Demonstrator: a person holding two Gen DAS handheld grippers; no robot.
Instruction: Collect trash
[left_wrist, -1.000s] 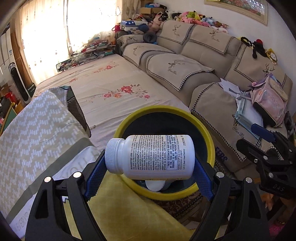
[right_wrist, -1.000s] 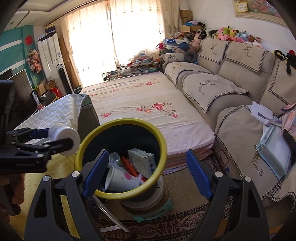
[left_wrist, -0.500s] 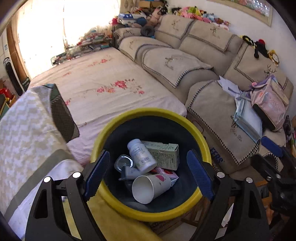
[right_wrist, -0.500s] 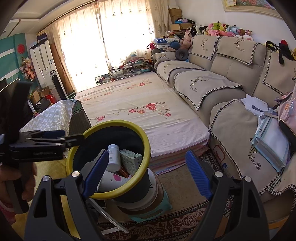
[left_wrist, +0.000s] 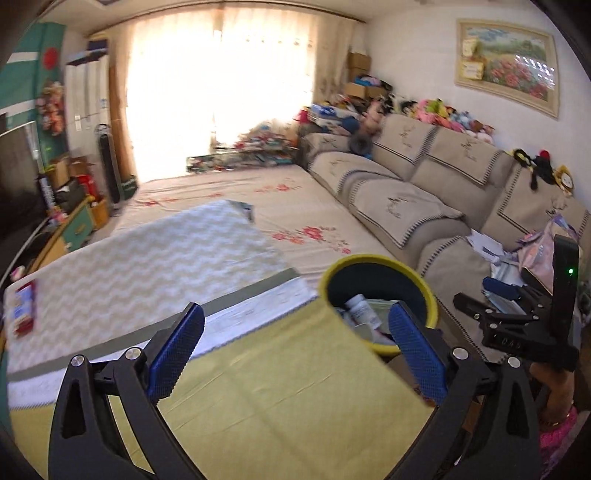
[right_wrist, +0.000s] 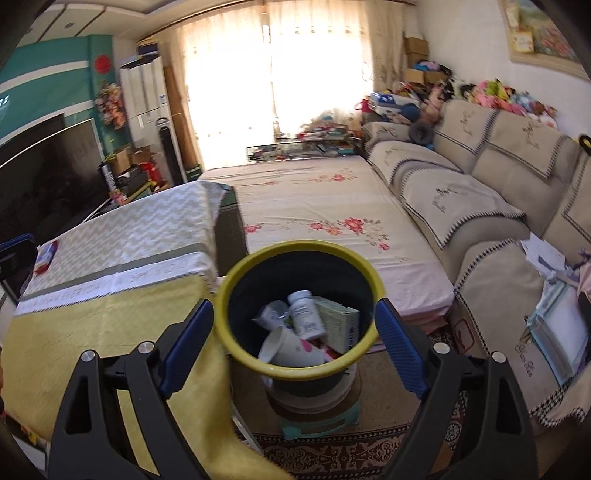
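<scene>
The left tool (left_wrist: 297, 350) stands wide, nothing between its blue pads (left_wrist: 176, 353), and hangs over the yellow cloth (left_wrist: 280, 391) that covers the near end of the desk (left_wrist: 147, 266). Past its right pad sits the yellow-rimmed trash bin (left_wrist: 380, 262), just beside the desk's edge, with a white pill bottle (left_wrist: 361, 311) showing inside. The left view is blurred, so finer detail in the bin cannot be told there. To the right of the bin the right tool (left_wrist: 491, 295) shows side-on, held in a hand (left_wrist: 554, 391).

The right tool (right_wrist: 295, 341) is also spread wide and holds nothing; its pads frame the trash bin (right_wrist: 236, 273) from above. In the bin lie the white pill bottle (right_wrist: 304, 314), tilted with its cap up, a pale green carton (right_wrist: 338, 323) touching its right side, a white paper cup (right_wrist: 291, 349) on its side in front, and a crumpled clear wrapper (right_wrist: 271, 314) to the left. The bin stands on a stack of round stools (right_wrist: 317, 410) on a patterned rug (right_wrist: 332, 446).

On the chevron cloth at the desk's far left lies a small red-and-white packet (right_wrist: 45, 256), well apart from the bin. Behind are a flowered mattress (right_wrist: 325, 206) and a beige sofa (right_wrist: 480, 192).
</scene>
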